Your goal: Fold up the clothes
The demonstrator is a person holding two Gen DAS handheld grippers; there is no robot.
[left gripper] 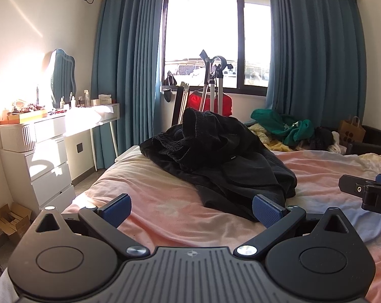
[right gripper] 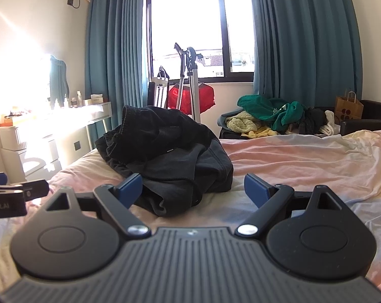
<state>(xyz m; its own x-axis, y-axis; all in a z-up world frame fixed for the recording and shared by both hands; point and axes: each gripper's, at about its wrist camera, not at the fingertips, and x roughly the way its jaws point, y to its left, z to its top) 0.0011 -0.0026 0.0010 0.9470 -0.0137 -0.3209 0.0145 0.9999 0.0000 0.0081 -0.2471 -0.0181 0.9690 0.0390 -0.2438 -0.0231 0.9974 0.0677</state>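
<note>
Heaped at frame centre on the pink bedsheet, the black garment looks soft, thick and floppy, best pinched at its near hem by the left gripper and right gripper, both spread wide and empty.

- Right tongs, seen from the left wrist: a white letter "D", the rest cut off.
- Left tongs, seen from the right wrist: "obot.AI", its start cut off.
</note>
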